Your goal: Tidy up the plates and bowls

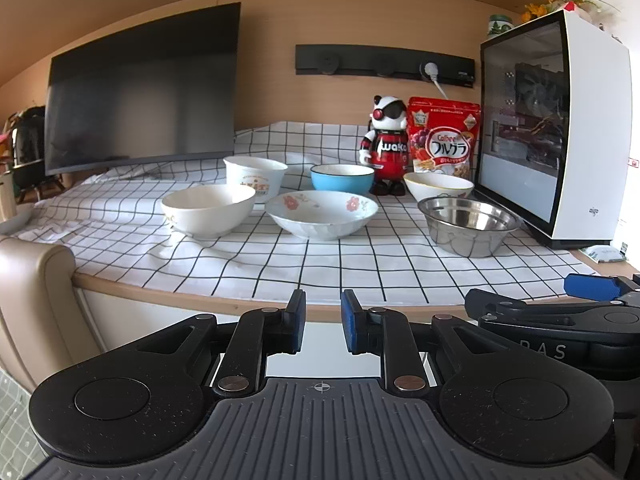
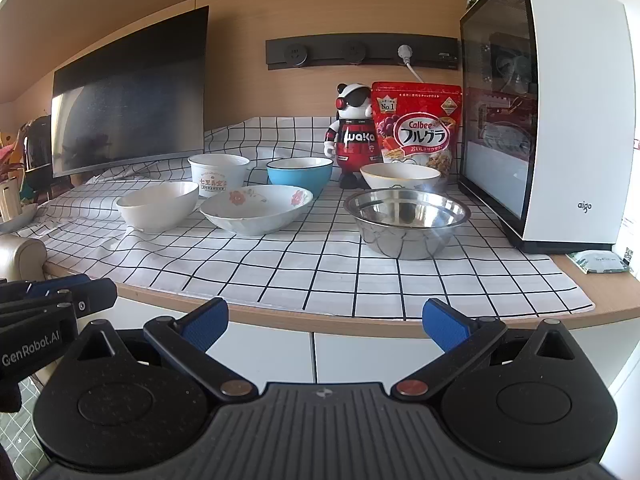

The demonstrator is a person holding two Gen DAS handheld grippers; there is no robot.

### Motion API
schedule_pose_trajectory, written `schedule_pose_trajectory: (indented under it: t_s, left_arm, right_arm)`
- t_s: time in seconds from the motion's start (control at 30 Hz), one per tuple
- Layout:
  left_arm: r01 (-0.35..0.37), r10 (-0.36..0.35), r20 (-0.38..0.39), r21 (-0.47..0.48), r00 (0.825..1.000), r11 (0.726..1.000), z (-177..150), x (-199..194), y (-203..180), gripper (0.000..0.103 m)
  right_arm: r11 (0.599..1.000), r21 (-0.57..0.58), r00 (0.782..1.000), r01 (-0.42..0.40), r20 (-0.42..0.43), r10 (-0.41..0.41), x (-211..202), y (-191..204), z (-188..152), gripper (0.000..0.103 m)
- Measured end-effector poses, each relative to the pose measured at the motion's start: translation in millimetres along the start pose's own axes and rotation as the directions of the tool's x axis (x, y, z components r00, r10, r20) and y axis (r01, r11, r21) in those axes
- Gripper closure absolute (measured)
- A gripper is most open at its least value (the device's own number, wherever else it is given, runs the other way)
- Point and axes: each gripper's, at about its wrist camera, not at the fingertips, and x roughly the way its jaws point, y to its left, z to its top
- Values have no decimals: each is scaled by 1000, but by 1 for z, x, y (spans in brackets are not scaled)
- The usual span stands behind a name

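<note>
Several bowls stand on the checked cloth (image 1: 280, 264): a plain white bowl (image 1: 208, 210), a tall printed white bowl (image 1: 256, 178), a blue bowl (image 1: 342, 178), a shallow floral bowl (image 1: 322, 214), a gold-rimmed white bowl (image 1: 438, 186) and a steel bowl (image 1: 468, 224). My left gripper (image 1: 323, 320) hovers in front of the counter edge, its jaws almost together with nothing between them. My right gripper (image 2: 326, 320) is beside it, wide open and empty, facing the steel bowl (image 2: 406, 220) and the floral bowl (image 2: 256, 208). Neither gripper touches a bowl.
A dark monitor (image 1: 140, 88) stands at the back left and a white computer case (image 1: 560, 128) at the right. A panda robot toy (image 1: 386, 144) and a red cereal bag (image 1: 444, 136) sit behind the bowls. A beige chair arm (image 1: 36, 280) is at the left.
</note>
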Motion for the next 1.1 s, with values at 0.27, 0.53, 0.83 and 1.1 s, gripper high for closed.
schedule_pose_trajectory:
  t_s: [0.27,0.53,0.83,1.1]
  left_arm:
    - [-4,4,0,-2,1000,1000,0,2,-1,80]
    - [6,-6,-18,7,1000,1000,6,8,-1,80]
    - [135,-158,-179,-135,971,982,46,62,31,80]
    - [157,-177,-160,-133,971,979,99,131,68,80]
  right_arm:
    - [1000,-4,1000,-5,-10,5,4,-2,-1,0]
    - [1000,15,1000,3,-18,-2,10,-10,4,0]
    - [970,244,993,-11,-109,39,45,-54,41,0]
    - [935,351,980,-54,-159,116,97,-56,82,0]
